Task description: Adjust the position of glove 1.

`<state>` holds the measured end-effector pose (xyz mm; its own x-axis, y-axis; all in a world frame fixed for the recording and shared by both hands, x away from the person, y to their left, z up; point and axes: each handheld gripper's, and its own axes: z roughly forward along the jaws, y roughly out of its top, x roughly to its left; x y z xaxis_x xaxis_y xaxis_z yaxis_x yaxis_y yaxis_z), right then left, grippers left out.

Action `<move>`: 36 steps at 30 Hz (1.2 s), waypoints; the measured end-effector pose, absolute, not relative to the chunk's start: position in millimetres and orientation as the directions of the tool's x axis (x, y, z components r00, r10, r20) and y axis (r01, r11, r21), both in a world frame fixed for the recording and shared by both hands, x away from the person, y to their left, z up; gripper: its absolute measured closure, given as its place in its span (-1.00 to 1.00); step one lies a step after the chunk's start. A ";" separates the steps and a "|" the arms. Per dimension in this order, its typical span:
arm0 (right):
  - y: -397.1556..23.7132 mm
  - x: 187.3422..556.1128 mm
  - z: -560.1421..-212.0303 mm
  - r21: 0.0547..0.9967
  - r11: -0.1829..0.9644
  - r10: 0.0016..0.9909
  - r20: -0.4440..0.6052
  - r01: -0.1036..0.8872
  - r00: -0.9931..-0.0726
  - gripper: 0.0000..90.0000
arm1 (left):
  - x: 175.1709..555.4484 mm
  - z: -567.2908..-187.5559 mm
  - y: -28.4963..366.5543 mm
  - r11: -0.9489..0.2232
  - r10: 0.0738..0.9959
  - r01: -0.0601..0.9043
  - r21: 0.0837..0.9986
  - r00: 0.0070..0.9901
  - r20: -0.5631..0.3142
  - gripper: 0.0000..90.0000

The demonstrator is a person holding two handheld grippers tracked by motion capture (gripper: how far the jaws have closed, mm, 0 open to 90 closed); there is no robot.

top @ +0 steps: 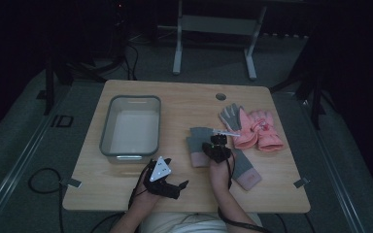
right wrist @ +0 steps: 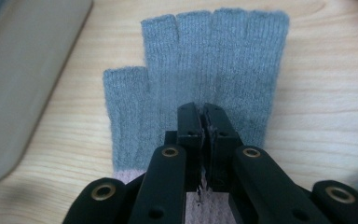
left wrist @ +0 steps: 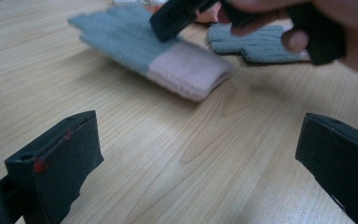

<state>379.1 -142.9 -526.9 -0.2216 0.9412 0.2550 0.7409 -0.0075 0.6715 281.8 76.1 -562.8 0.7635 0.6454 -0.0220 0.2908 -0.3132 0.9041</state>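
- The right gripper (right wrist: 204, 122) has its jaws pressed together above a grey glove (right wrist: 205, 79); some threads seem to sit in the slit between the pads, but whether cloth is actually pinched cannot be told from this close, blurred angle.
- In the high view the right gripper (top: 217, 145) sits over the lower part of this glove (top: 197, 143), near the middle of the table (top: 184, 104).
- The glove lies flat, its long axis running from the pink cuff nearest the person to the cut-off finger stubs pointing away, toward the far edge.
- In the right gripper view the four finger stubs point up the picture and the thumb stub sticks out on the left, toward the tub.
- The left gripper (top: 164, 180) rests near the table's front edge with its jaws wide apart and nothing between them; bare wood shows between them in the left gripper view (left wrist: 200, 163).
- A second grey glove (top: 245, 167) with a pink cuff lies just right of the right hand, slanting, cuff toward the front right.
- A pair of pink gloves (top: 260, 130) lies farther right, one showing a grey palm, with a white tag beside them.
- A grey tub (top: 131, 127) stands on the left half of the table, well apart from the gloves, long axis front to back.
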 end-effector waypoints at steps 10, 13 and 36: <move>-133.2 382.6 -544.1 0.646 -0.017 0.940 0.271 0.763 -0.208 0.63 | 282.2 -562.8 76.6 -0.313 0.640 0.290 0.904 0.768 -0.026 -1.00; -135.9 386.6 -533.5 0.677 0.058 0.927 0.237 0.734 -0.292 0.42 | 282.1 -562.8 76.5 -0.315 0.637 0.289 0.904 0.770 -0.024 -1.00; -147.3 399.7 -554.4 0.722 0.448 0.763 -0.002 0.527 -0.646 0.75 | 283.0 -562.8 75.6 -0.324 0.633 0.293 0.899 0.774 -0.023 -1.00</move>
<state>399.7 -147.3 -554.4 -0.6458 0.7635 -0.0022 0.5272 0.4481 0.7220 283.0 75.6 -562.8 0.7736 0.6332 -0.0233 0.2927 -0.3244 0.8995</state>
